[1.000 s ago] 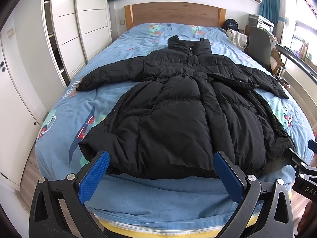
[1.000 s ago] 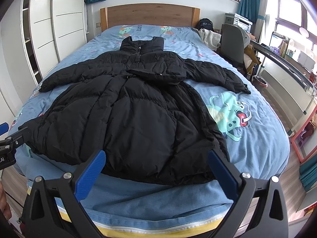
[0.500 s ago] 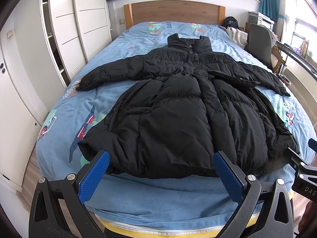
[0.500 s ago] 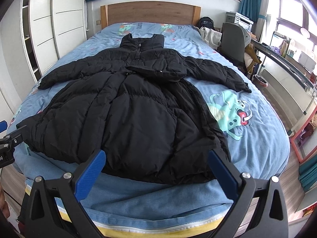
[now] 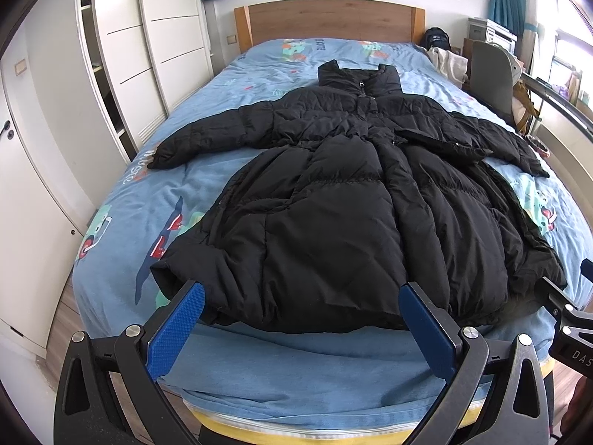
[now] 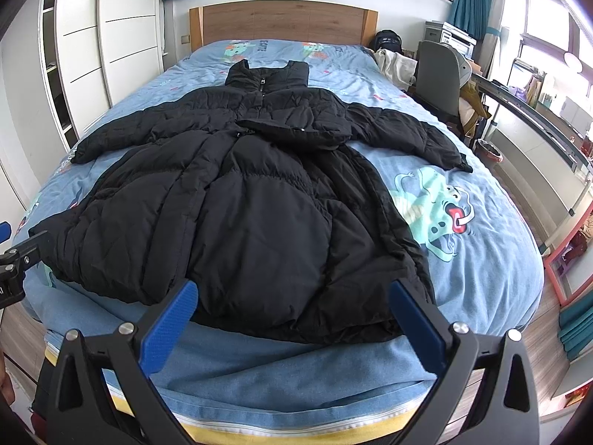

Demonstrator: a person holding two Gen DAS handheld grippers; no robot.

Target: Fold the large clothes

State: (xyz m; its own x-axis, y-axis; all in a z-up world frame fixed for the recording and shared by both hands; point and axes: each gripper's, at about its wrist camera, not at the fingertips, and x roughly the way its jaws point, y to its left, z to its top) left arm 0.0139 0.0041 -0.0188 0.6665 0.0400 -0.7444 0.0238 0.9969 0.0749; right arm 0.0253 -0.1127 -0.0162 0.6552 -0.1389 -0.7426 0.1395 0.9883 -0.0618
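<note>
A long black puffer coat [image 5: 352,204] lies spread flat, front up, on the blue bed [image 5: 296,371], collar toward the headboard, both sleeves out to the sides. It also shows in the right wrist view [image 6: 252,204]. My left gripper [image 5: 302,300] is open and empty, just above the foot of the bed, near the coat's hem on its left half. My right gripper [image 6: 292,296] is open and empty, near the hem on the coat's right half. Each gripper shows at the edge of the other's view.
White wardrobes [image 5: 122,74] stand along the left of the bed. A wooden headboard [image 5: 330,22] is at the far end. A grey chair [image 6: 437,74] and a desk with clutter stand to the right. The bed's right part [image 6: 481,259] is bare sheet.
Both grippers have tilted slightly downward and edged toward the hem. The coat has not moved.
</note>
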